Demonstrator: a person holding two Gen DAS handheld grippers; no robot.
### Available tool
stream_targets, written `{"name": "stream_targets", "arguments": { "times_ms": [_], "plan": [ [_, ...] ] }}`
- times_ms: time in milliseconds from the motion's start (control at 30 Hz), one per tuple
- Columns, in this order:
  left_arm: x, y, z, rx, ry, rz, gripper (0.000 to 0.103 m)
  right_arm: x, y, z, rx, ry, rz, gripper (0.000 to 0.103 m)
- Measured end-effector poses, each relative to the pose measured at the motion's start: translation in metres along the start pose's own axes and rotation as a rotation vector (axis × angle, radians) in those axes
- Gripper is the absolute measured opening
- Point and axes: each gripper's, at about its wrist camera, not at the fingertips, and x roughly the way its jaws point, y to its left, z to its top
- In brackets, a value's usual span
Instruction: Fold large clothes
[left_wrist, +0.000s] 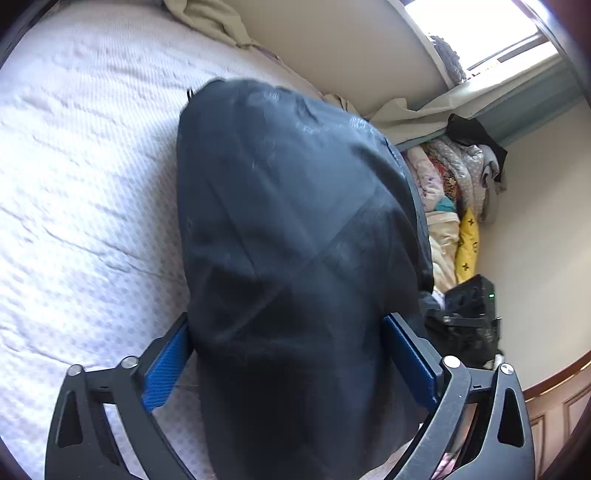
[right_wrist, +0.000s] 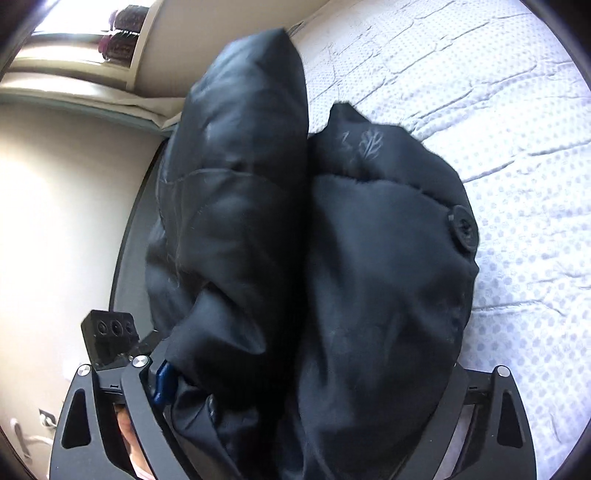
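Two grippers, one in each of my hands, stand over the bed with a thick black padded jacket (left_wrist: 295, 229) bulging up between their fingers. Its cloth is smooth with a faint sheen, quilted into soft rounded panels by stitched seams, and pale scuff marks streak its upper part.

In the left wrist view my left gripper (left_wrist: 291, 354) has its jaws spread wide; the blue ribbed pads (left_wrist: 166, 369) flank the jacket on either side, and the fabric fills the gap and spills over the black metal frame toward the camera. The pads sit against the folds at the edges, but I cannot tell if they press on them.

In the right wrist view my right gripper (right_wrist: 306, 380) is also spread wide and nearly buried: the jacket mounds up in two puffy lobes with a deep crease between them, and only a sliver of one blue pad (right_wrist: 162, 384) shows at the left. A round black button (right_wrist: 463, 229) sits on the right lobe, and a faint pale leaf mark lies higher up.

Under the jacket lies the bedspread (left_wrist: 85, 177), white, dotted and crinkled with raised ridges. Beside the bed, against the cream wall, a heap of folded bedding (left_wrist: 454, 199) in mixed colours is stacked.
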Motion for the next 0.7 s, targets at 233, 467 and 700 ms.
{"name": "stream_targets", "arguments": {
  "times_ms": [233, 467, 700],
  "plan": [
    [-0.039, -0.006, 0.0, 0.015, -0.081, 0.167, 0.101, -0.06, 0.015, 0.008, 0.009, -0.093, 0.017, 0.095],
    [-0.084, -0.063, -0.025, 0.228, -0.158, 0.495, 0.102, -0.131, 0.085, -0.027, -0.258, -0.329, -0.274, 0.096],
    [-0.127, -0.12, -0.099, 0.403, -0.282, 0.562, 0.102, -0.122, 0.153, -0.114, -0.451, -0.326, -0.409, 0.103]
  ]
}}
